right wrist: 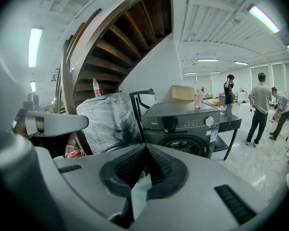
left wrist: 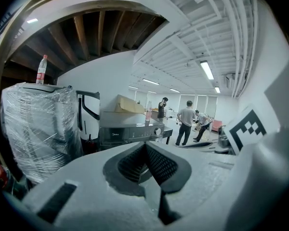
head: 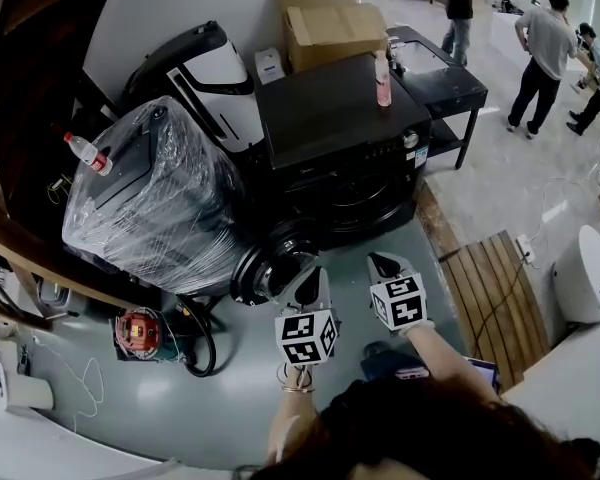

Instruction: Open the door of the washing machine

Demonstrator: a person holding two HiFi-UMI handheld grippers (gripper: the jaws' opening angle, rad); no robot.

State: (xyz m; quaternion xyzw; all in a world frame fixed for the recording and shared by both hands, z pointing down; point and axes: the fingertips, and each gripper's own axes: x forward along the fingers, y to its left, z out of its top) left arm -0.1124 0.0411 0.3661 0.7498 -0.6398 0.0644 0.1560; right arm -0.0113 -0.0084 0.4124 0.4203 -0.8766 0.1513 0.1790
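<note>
Black washing machine [head: 340,158], one; plastic-wrapped appliance [head: 150,198], one; closed hand-held grippers [head: 310,284] [head: 384,265], two.

Nothing can be read: a small brand mark on the washing machine [right wrist: 183,121], at 10 o'clock from its door [right wrist: 187,147], is too blurred.

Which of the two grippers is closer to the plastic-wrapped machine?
Left. The left gripper hangs just right of the round front of the wrapped machine. The right gripper is farther right, facing the black washer.
</note>
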